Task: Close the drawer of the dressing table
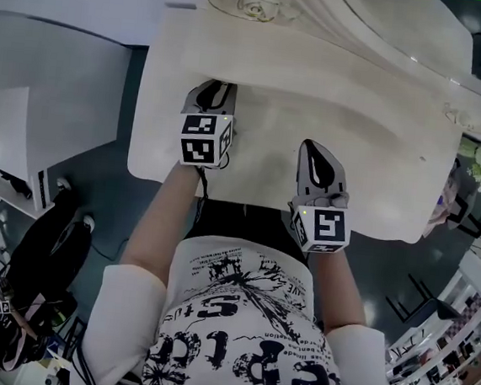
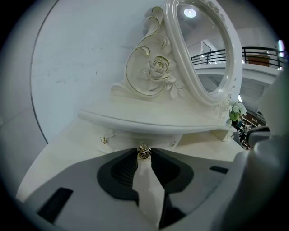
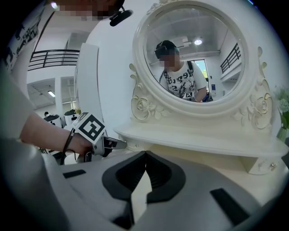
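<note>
White T-shirt, black graphic print, grey left gripper and right gripper, black-and-white marker cubes.

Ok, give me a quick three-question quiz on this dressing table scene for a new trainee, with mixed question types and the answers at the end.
1. True or false: the right gripper is clamped on a drawer knob.
2. What sits between the left gripper's jaw tips? A) a gold knob B) a flower stem C) nothing
3. Fill in: the carving beside the mirror is shaped like a ____.
Key: 1 false, its jaws are shut and empty; 2 A; 3 rose.
</note>
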`<state>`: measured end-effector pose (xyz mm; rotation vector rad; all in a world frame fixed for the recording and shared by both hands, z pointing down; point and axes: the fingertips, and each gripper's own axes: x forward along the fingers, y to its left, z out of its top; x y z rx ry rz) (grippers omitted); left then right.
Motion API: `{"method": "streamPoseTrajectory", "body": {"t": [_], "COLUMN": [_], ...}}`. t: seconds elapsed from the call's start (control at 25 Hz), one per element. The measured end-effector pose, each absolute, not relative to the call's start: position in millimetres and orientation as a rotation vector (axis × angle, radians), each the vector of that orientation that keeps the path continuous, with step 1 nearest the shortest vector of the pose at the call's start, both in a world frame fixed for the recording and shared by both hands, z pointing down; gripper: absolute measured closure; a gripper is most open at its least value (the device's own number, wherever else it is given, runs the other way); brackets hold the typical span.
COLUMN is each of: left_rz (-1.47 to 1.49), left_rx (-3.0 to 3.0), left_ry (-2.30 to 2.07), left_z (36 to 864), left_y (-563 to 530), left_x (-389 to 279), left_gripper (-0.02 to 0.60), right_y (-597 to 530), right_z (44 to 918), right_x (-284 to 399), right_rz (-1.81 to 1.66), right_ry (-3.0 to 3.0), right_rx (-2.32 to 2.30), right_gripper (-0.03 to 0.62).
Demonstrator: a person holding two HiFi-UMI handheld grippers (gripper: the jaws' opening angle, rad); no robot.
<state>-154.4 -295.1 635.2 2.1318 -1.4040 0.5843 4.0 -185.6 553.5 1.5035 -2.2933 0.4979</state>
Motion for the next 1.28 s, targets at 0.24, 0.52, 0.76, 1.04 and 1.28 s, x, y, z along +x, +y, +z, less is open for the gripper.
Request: {"method": "streamPoseTrajectory", "body": {"t": [0.24, 0.52, 0.76, 1.04, 1.28], "left_rz": [0.551, 0.6, 0.602, 0.586, 0.493], "left_rx": [2.132, 2.134, 2.107, 2.093, 2.278], "left_ry": [-1.389, -1.404, -1.407, -1.502, -1.443], "left_z": [635, 635, 632, 577, 502], "left_y": [-296, -295, -280, -253, -238], "left_x": [-154, -154, -163, -180, -158], "left_gripper": [0.476, 0.471, 0.462, 0.514, 0.552], "right_y": [-188, -191, -188, -189, -188], "right_z": [546, 537, 523, 487, 458], "right_x": [6, 9, 9, 15, 21], "right_rz": [0.493, 0.482, 0.476, 0.427, 0.403], "right_ry": [-2.299, -2.311, -2.332, -2.376, -2.407], "right_rx": [1.514, 1.517, 1.513, 1.536, 1.544], "right_gripper": [0.577, 0.577, 0.577, 0.577, 0.577]}}
